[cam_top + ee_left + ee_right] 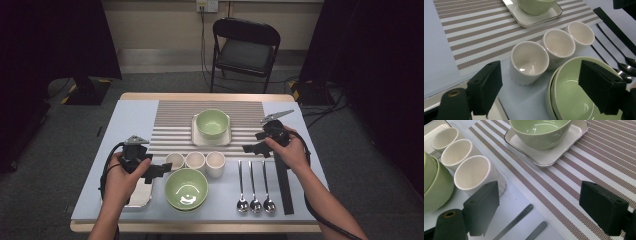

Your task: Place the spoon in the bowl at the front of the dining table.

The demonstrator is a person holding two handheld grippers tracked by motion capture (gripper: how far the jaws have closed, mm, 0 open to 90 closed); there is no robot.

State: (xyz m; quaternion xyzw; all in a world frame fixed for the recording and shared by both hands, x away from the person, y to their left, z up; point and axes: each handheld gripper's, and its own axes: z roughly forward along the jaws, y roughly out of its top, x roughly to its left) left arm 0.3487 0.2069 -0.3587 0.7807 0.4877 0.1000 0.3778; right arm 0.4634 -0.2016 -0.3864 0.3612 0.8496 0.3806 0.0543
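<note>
Left tool [156,171]: you hold it low at the worktop's left, jaws spread wide and clamping nothing; it hangs just over the gap between the nearest cup and the stacked bowls, so either is within reach.
Metal tray [141,199]: lies under your left hand at the front-left corner, apparently bare and ready to receive something.
Cups [195,161]: three white ones in a tight row along the mat's front edge, mouths up; the leftmost [529,62] sits between your left jaws' line of sight.
Stacked green bowls [186,189]: nested just in front of the cups, touching or nearly so.
Bowl on square plate [212,123]: centred on the striped mat [175,125], set like a served place.
Spoons [255,186]: three side by side, handles pointing away from you.
Right tool [253,149]: jaws apart, empty, hovering above the spoon handles and the mat's corner.
Worktop [130,117]: pale blue, wood-edged.
Room: grey carpet, dark curtains, a folding chair [245,47] beyond.
</note>
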